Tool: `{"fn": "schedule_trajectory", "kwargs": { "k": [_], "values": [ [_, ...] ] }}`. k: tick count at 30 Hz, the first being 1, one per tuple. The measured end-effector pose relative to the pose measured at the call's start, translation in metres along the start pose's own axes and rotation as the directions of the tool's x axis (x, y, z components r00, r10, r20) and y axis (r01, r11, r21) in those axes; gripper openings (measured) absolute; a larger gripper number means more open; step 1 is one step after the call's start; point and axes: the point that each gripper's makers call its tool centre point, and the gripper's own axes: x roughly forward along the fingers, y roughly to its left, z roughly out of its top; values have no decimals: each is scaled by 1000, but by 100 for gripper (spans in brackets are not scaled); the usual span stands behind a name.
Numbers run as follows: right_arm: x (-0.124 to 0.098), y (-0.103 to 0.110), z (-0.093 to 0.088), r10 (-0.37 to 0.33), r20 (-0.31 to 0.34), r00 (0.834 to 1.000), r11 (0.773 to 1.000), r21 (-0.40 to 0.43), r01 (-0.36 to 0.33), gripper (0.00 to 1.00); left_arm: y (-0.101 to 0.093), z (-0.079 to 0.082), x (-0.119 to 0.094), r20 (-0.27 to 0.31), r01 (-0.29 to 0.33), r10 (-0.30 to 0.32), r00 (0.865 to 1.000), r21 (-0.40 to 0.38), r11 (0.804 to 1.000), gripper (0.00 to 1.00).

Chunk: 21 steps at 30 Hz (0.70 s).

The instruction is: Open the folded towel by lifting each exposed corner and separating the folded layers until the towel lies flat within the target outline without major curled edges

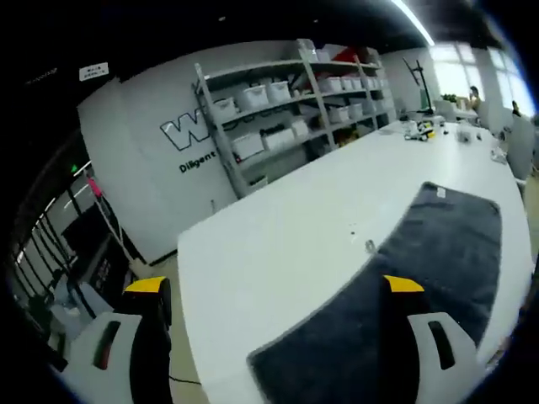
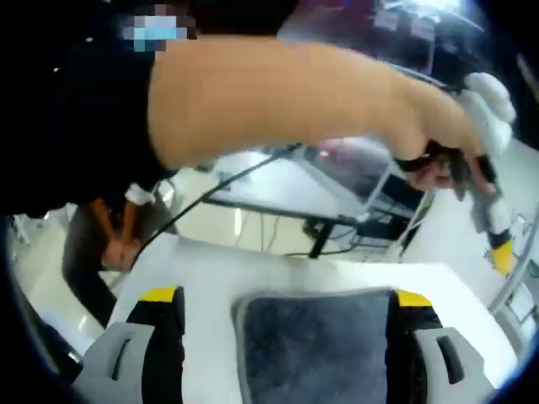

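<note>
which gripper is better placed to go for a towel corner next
Probably the right. The right gripper is open and squarely faces the dark towel, whose near edge lies between its jaws. The left gripper is open too, but the towel sits off towards one jaw.

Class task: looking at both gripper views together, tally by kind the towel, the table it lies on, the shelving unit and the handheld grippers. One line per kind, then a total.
Dark grey towel: 1
White table: 1
Shelving unit: 1
Grippers: 2, the left gripper and the right gripper
Total: 5
</note>
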Motion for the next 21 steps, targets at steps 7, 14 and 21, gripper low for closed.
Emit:
{"fn": "schedule_trajectory", "kwargs": {
  "k": [7,14,21],
  "values": [
    [-52,-42,5,-109,49,993,993,45,107,100,-18,19,-22,78,-3,3,997,0,1000,100],
    [-110,-84,-2,-217,35,975,975,64,215,100,-32,20,-55,137,-74,85,987,-78,994,100],
    [-172,-127,-14,-357,39,933,930,113,351,100,-42,-7,-79,189,-63,88,978,-135,989,100]
  ]
}}
